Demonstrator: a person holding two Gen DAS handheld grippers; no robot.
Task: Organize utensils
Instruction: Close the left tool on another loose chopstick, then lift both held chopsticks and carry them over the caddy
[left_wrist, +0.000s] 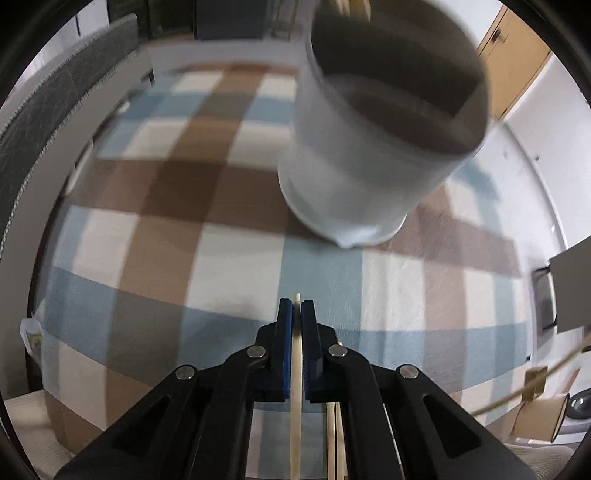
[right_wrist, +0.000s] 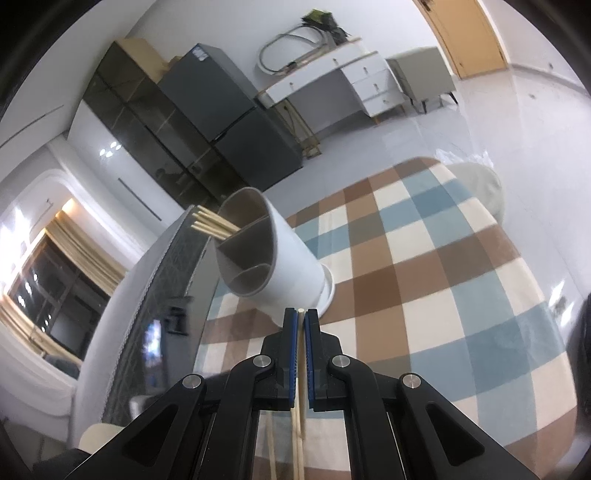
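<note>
A white round utensil holder (right_wrist: 284, 266) with grey divided compartments stands on the checked tablecloth (right_wrist: 424, 258); several wooden chopsticks (right_wrist: 214, 223) stick out of its far compartment. It also shows, blurred, in the left wrist view (left_wrist: 369, 147). My left gripper (left_wrist: 297, 306) is shut on a pale wooden chopstick (left_wrist: 296, 387), held above the cloth in front of the holder. My right gripper (right_wrist: 301, 314) is shut on another wooden chopstick (right_wrist: 300, 369), its tip just short of the holder's base.
A grey padded chair back (right_wrist: 159, 314) stands at the table's left edge. Beyond the table are a dark fridge (right_wrist: 236, 122), a white dresser (right_wrist: 351, 81) and a wooden door (right_wrist: 465, 33). A cardboard box (left_wrist: 539, 413) lies on the floor at right.
</note>
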